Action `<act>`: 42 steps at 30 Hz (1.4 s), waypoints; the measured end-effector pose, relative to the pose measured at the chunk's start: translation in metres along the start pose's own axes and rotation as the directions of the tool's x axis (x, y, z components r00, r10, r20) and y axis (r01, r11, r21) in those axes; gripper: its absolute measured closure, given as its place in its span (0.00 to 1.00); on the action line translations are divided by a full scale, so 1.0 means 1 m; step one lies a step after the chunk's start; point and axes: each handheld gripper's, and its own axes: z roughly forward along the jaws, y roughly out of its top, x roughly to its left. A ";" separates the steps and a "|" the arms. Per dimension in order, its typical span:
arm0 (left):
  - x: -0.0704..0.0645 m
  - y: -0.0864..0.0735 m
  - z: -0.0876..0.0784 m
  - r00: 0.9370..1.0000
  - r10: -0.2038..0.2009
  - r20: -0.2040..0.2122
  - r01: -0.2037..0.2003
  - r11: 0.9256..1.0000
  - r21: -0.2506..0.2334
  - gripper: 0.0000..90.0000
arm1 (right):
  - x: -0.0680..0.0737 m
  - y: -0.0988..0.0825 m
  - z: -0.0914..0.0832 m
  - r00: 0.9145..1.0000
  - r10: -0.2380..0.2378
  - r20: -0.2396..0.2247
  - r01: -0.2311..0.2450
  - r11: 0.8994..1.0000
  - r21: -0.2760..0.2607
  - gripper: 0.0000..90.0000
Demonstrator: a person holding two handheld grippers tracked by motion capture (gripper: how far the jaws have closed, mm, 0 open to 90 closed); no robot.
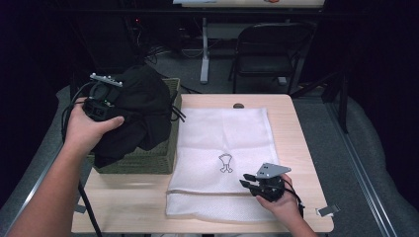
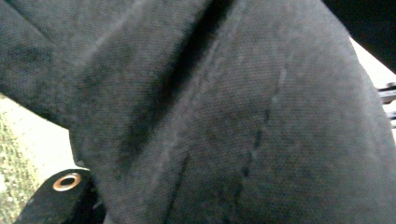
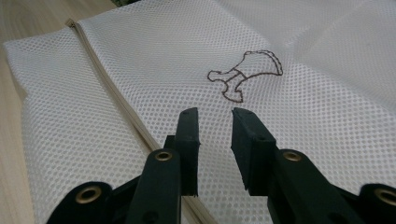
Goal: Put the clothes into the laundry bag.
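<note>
Right gripper low over the mesh bag, jaws a narrow gap apart with nothing between them

Left gripper is buried in the black cloth over the woven basket; its grip cannot be told. The bag lies flat, white, zip along its near edge, bare wood at its right

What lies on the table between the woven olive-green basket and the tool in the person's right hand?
In the high view, a flat white mesh laundry bag lies between the woven olive-green basket and the right tool.
</note>
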 end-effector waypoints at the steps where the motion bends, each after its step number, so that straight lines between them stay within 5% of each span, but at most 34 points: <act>1: -0.001 0.000 0.000 1.000 0.001 0.004 -0.001 1.000 -0.005 0.74 | 0.000 0.001 0.002 1.000 -0.002 -0.006 0.002 1.000 0.003 0.80; 12: -0.017 -0.001 -0.006 0.999 0.029 0.039 -0.028 0.999 -0.022 0.74 | 0.008 0.008 0.031 0.994 -0.017 -0.107 0.021 0.999 0.039 0.76; 18: -0.029 -0.002 -0.004 0.996 0.062 0.060 -0.061 0.998 -0.022 0.74 | 0.019 0.008 0.039 0.985 -0.078 -0.154 0.089 0.994 0.067 0.74; 33: -0.049 0.000 0.011 0.988 0.105 0.110 -0.102 0.994 -0.037 0.74 | 0.022 0.004 0.051 0.983 -0.094 -0.156 0.112 0.988 0.111 0.84; 42: -0.051 -0.001 0.020 0.988 0.106 0.113 -0.104 0.994 -0.022 0.74 | 0.024 0.002 0.048 0.980 -0.085 -0.178 0.106 0.989 0.108 0.79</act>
